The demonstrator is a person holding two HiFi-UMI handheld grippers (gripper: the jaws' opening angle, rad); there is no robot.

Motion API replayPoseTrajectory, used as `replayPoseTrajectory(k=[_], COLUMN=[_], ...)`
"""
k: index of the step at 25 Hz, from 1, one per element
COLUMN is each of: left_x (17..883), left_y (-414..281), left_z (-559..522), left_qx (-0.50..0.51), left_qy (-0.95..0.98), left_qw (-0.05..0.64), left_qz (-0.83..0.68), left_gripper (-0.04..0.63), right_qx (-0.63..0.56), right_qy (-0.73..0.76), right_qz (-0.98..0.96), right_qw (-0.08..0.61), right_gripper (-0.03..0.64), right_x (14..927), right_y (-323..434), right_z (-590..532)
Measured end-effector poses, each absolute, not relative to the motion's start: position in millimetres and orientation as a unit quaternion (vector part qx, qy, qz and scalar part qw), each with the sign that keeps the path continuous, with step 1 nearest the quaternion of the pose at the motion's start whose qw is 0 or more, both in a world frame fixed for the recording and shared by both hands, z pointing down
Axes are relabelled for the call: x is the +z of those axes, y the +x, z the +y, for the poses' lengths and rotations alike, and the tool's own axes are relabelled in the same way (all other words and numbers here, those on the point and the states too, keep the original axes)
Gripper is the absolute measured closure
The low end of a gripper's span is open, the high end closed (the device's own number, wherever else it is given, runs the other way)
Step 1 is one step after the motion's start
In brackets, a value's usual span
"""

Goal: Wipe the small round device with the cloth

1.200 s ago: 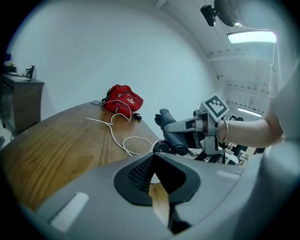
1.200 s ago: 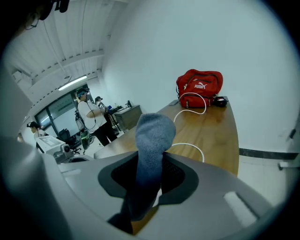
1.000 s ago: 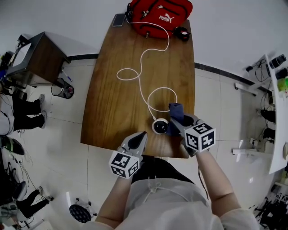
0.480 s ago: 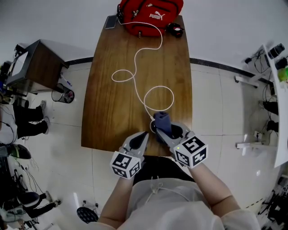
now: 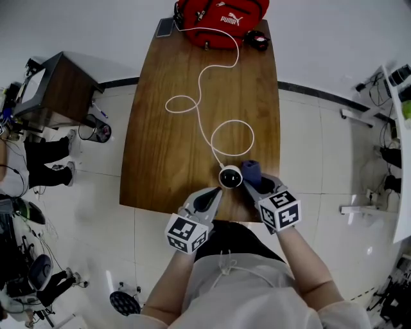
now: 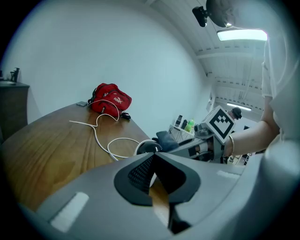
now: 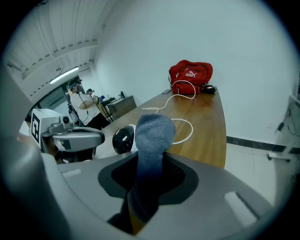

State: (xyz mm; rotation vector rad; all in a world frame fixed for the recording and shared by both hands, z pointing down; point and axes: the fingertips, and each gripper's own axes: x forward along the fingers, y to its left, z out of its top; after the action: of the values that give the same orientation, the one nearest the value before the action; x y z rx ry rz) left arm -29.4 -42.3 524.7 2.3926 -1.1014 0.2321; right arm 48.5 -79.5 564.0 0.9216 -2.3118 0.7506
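Stroke finished: blue knitted cloth point(image 5: 250, 171) has come off the small round white-and-black device point(image 5: 229, 177).
Right gripper point(image 5: 254, 184) clamps the cloth just right of the device, by the wooden table's point(image 5: 167, 148) near edge; left gripper point(image 5: 214, 193) closed, empty.

Blue-grey knit cloth point(image 7: 152, 136). Round device point(image 5: 229, 176), white shell with a glossy black face. White cable point(image 5: 232, 121). Table point(image 5: 160, 148), warm brown with wood grain. Red bag point(image 5: 221, 16) with white lettering. Left gripper point(image 5: 215, 191) and right gripper point(image 5: 252, 182), grey, each bearing a cube of black-and-white square markers. Pale off-white tiled floor point(image 5: 321, 160).
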Motion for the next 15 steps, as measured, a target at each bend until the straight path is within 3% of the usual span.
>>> replayPoseTrajectory(k=[3, 9, 10, 15], left_x=[519.5, 519.1, 529.8, 573.8], left_y=[-26.5, -1.1, 0.8, 8.3], left_z=[-44.2, -60.8, -63.5, -77.3], left_qx=[0.092, 0.178, 0.197, 0.212], left_qy=[0.881, 0.899, 0.897, 0.888], left_qw=[0.234, 0.136, 0.131, 0.158], left_qz=[-0.401, -0.376, -0.374, -0.376], left_gripper=[0.548, 0.185, 0.15, 0.12], right_qx=[0.305, 0.307, 0.306, 0.305], right_qy=[0.343, 0.352, 0.353, 0.353], right_qz=[-0.849, -0.853, -0.853, -0.851], right_qw=[0.262, 0.233, 0.233, 0.24], right_gripper=[0.502, 0.502, 0.502, 0.502], right_x=[569.9, 550.0, 549.2, 551.8], right_y=[56.9, 69.2, 70.8, 77.0], right_z=[-72.4, -77.7, -78.2, -80.0])
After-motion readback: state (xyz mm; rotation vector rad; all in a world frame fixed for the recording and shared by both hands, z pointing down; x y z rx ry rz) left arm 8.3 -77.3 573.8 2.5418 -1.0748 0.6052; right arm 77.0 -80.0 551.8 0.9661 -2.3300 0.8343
